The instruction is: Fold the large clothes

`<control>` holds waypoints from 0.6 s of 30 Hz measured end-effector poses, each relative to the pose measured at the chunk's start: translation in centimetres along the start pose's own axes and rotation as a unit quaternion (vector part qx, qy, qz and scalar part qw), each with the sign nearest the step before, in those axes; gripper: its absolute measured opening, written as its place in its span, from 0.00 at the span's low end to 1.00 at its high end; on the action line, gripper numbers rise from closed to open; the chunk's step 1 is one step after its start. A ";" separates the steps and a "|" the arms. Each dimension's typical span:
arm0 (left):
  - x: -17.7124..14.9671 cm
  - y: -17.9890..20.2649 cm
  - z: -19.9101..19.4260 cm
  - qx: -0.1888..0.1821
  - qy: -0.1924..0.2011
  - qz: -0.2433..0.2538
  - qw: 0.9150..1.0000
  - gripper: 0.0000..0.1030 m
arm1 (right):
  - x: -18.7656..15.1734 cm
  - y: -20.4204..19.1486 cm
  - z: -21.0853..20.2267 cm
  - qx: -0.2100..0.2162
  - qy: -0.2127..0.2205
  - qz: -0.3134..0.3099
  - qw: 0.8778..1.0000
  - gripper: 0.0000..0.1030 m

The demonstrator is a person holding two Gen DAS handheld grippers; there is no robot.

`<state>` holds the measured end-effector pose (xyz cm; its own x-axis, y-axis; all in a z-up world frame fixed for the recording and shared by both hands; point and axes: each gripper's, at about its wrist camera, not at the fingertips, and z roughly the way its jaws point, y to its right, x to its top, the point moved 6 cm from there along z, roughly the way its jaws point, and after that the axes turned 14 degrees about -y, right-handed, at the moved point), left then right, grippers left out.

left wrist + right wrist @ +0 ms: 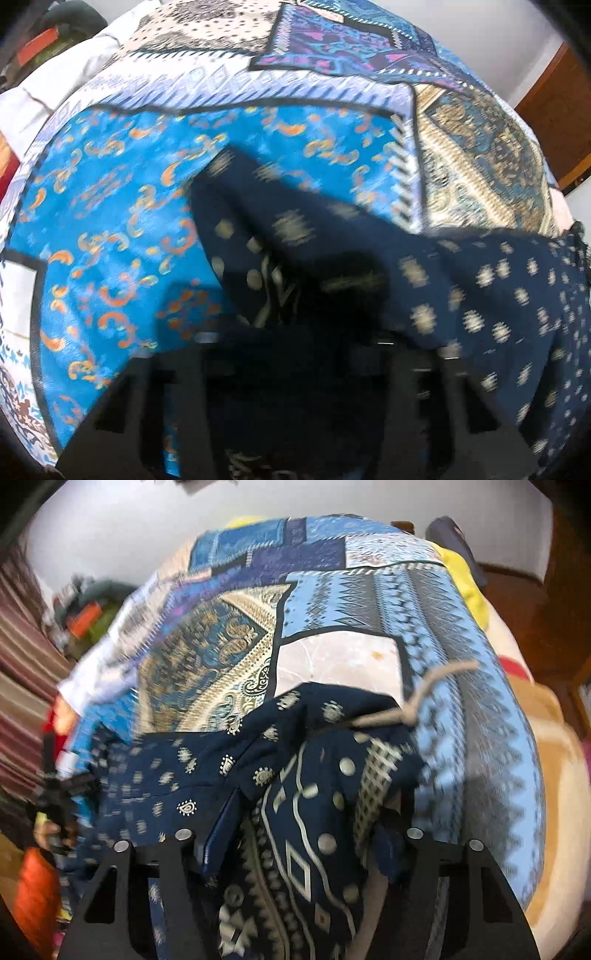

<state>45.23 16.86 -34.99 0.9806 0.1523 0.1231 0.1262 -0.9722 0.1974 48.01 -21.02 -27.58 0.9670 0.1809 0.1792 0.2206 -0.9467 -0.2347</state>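
One dark blue cloth with pale dots and shapes point(192, 771), lying on one bed with a patchwork blue cover point(369, 602). Two hand-held grippers: left point(295, 332) and right point(299, 834), both clamped on cloth.

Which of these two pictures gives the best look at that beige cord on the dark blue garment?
The right wrist view. There the beige cord shows against the patchwork bedspread, running up from the bunched navy printed garment. The left wrist view shows the same garment, blurred and dark, but no cord that I can make out.
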 end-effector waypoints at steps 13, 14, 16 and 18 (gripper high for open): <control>2.8 -4.5 -9.8 0.012 0.097 -0.045 0.994 0.16 | 9.6 -7.6 -1.7 -0.091 0.074 -0.106 0.987 0.13; 2.7 -4.9 -9.9 0.017 0.096 -0.050 0.994 0.16 | 10.4 -8.0 -2.0 -0.094 0.081 -0.106 0.987 0.13; 3.1 -6.4 -9.3 0.035 0.088 -0.060 0.994 0.16 | 12.2 -8.4 -2.0 -0.088 0.086 -0.098 0.987 0.13; 3.7 -7.5 -7.9 0.044 0.072 -0.071 0.994 0.17 | 13.1 -8.4 -1.3 -0.083 0.080 -0.097 0.989 0.14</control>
<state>46.68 26.13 -28.32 0.9211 0.3077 0.2384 0.2814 -0.9496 0.1381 58.66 -11.02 -22.01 0.8733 0.3314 0.3570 0.3631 -0.9315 -0.0233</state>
